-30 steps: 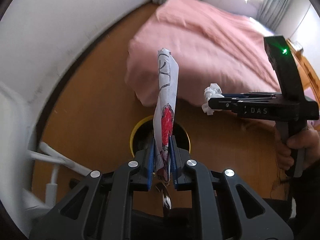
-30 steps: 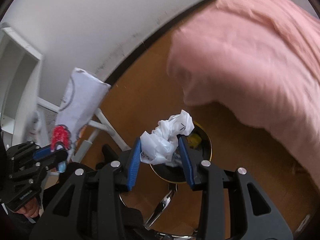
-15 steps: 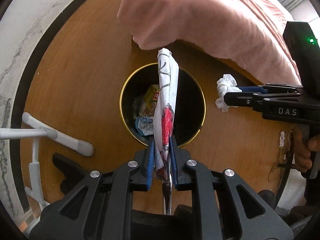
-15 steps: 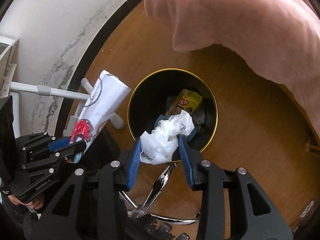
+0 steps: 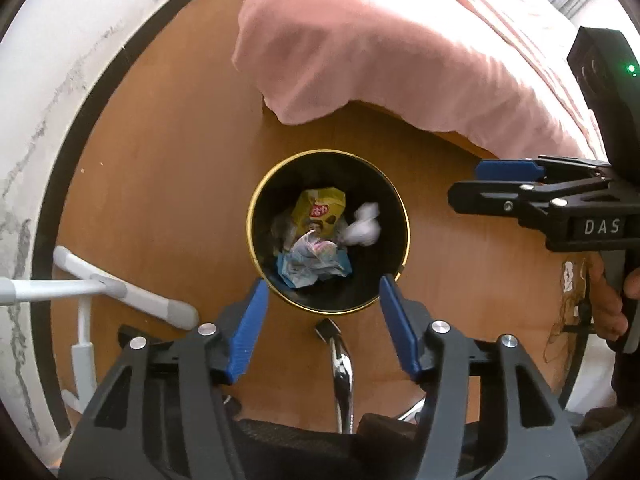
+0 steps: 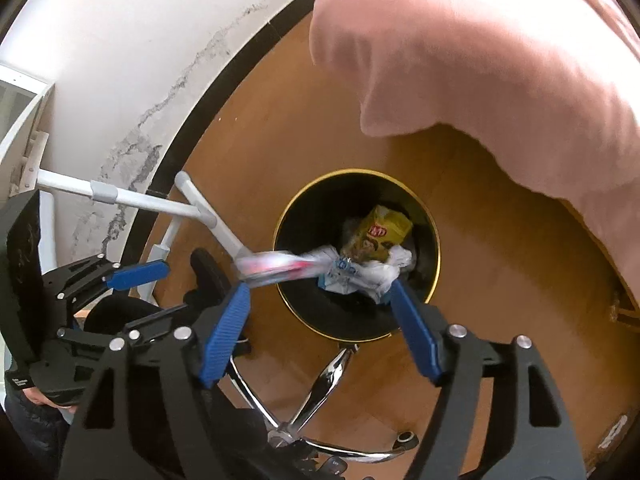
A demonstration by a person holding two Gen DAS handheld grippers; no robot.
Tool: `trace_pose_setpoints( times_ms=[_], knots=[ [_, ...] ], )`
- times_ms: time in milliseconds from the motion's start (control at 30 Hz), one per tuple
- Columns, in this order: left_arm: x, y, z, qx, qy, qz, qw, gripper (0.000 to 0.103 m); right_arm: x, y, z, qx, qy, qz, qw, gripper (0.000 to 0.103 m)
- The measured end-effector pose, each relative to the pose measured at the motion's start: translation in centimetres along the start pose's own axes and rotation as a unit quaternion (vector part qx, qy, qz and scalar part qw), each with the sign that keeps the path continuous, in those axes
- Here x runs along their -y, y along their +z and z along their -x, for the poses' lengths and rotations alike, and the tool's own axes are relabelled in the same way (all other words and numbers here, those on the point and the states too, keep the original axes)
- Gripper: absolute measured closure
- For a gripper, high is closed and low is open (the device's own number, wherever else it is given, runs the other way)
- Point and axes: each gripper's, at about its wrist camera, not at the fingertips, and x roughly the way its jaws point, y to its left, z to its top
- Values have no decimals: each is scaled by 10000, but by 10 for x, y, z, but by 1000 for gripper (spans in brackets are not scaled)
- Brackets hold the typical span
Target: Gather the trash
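Wooden floor [image 5: 168,168] beside a pink-covered bed [image 5: 392,40] — my left gripper [image 5: 324,320] and right gripper [image 6: 320,328] both gape empty above the black bin [image 5: 384,276], where a yellow wrapper [image 5: 320,210] and crumpled tissue [image 5: 364,228] lie; a blurred wrapper [image 6: 280,266] crosses its rim.

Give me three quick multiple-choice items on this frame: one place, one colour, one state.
1. Where is the yellow snack wrapper?
A. On the bed
B. Inside the trash bin
C. On the floor beside the bin

2. What colour is the bin's rim?
A. Gold
B. Red
C. White

3. How do the left gripper jaws stand?
A. Shut on paper
B. Shut, empty
C. Open, empty

Answers: B, it lies among the trash inside the bin; A, a gold ring edges the black bin; C, the blue pads stand wide apart with nothing between them.
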Motion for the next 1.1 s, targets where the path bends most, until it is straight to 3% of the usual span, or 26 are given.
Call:
trace_pose_setpoints(
  times_ms=[133, 267, 333, 533, 667, 733, 767, 833, 900, 933, 967, 1100],
  knots=[
    [3, -4, 40, 321, 180, -100, 9993, 35, -12, 7, 31, 254, -6, 68, 9997, 28],
    [10, -16, 108, 883, 375, -205, 9952, 21, -40, 15, 79, 655, -78, 382, 9971, 26],
    [11, -24, 145, 1223, 536, -126, 9910, 15, -65, 21, 109, 931, -112, 660, 9934, 16],
    [-33, -82, 262, 2142, 1004, 879, 9676, 9, -178, 36, 170, 1544, 182, 1671, 9736, 9],
    [-88, -151, 326, 2519, 1722, 1939, 9323, 7, -272, 39, 175, 1618, 523, 2461, 9542, 8],
    [-113, -190, 350, 2566, 2217, 2446, 9084, 7, -326, 32, 168, 1582, 691, 2887, 9417, 8],
    [-129, -219, 365, 2584, 2471, 2806, 8907, 7, -348, 28, 165, 1547, 769, 3052, 9365, 8],
    [-146, -256, 383, 2618, 2660, 3237, 8694, 7, -397, 17, 157, 1474, 984, 3427, 9226, 8],
    [-163, -303, 403, 2626, 2924, 3752, 8395, 7, -436, 3, 149, 1396, 1092, 3726, 9109, 8],
    [-166, -320, 409, 2621, 3024, 3916, 8285, 7, -457, -5, 145, 1350, 1171, 3888, 9038, 8],
    [-172, -346, 418, 2625, 3150, 4173, 8110, 7, -473, -12, 141, 1304, 1241, 3997, 8988, 8],
    [-180, -407, 433, 2543, 3410, 4741, 7709, 7, -530, -48, 129, 1203, 1360, 4425, 8782, 8]
  ],
)
